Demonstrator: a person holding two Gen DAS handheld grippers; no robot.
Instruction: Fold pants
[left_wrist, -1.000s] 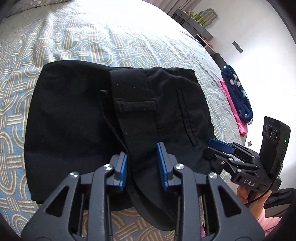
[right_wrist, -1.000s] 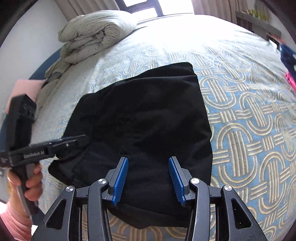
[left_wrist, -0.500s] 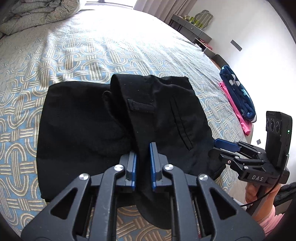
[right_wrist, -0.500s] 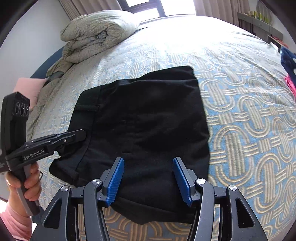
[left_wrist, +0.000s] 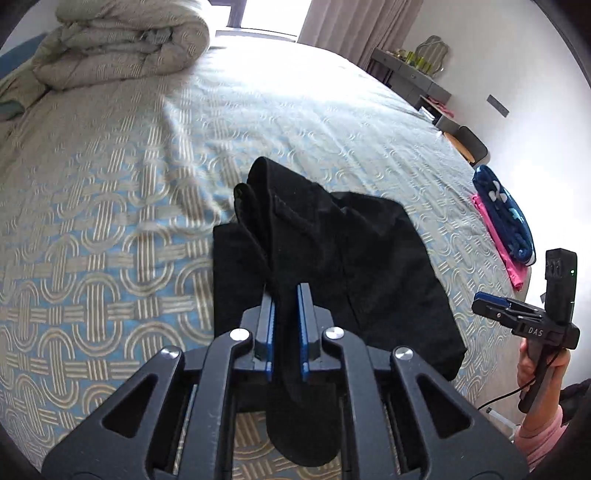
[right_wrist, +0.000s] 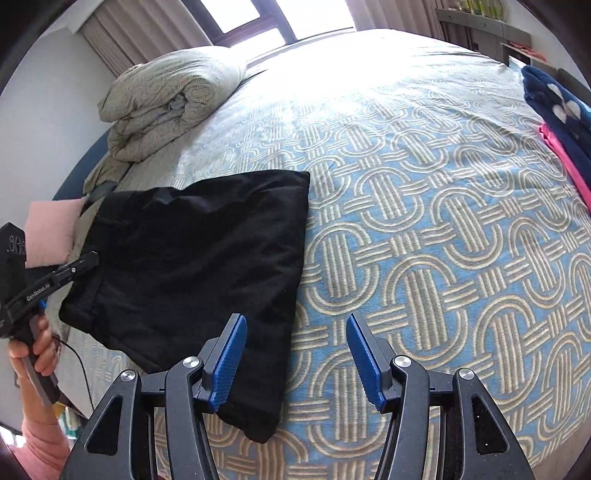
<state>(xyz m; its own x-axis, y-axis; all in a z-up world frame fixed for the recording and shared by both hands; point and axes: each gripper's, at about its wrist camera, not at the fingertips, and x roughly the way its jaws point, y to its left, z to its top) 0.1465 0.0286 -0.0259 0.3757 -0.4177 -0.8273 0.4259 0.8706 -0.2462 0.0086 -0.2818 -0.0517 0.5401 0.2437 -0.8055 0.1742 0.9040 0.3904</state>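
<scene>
Here we see the black pants (left_wrist: 388, 266) lying folded on the patterned bedspread (left_wrist: 110, 229), near the edge of the bed closest to the person. The left gripper (left_wrist: 286, 314) is clenched on a bunched strip of the pants: its 2 blue pads (left_wrist: 303, 332) press on the dark cloth from both sides, having just closed in on it. The pinched strip rises above the rest of the garment as a ridge running away from the camera, with a belt loop showing on it, and a rounded flap of the same cloth hangs down below the fingers.

From the right wrist view, the pants (right_wrist: 207, 258) read as a dark, roughly square shape left of centre, one corner reaching toward the camera. The right gripper (right_wrist: 295, 354) stands released, its jaws having just been widening; the left pad (right_wrist: 229, 362) sits over the edge of the pants without pressing on it, the other over bare bedspread (right_wrist: 424, 240), and nothing is clamped between them. In that same view the left gripper (right_wrist: 83, 260) reaches in from the left edge, its tip at the near left side of the pants, held by a hand (right_wrist: 35, 350) in a pink sleeve.

A rolled duvet (left_wrist: 118, 48) rests at the far end of the bed. A navy and pink pile of clothes (left_wrist: 506, 225) lies along the right edge.
</scene>
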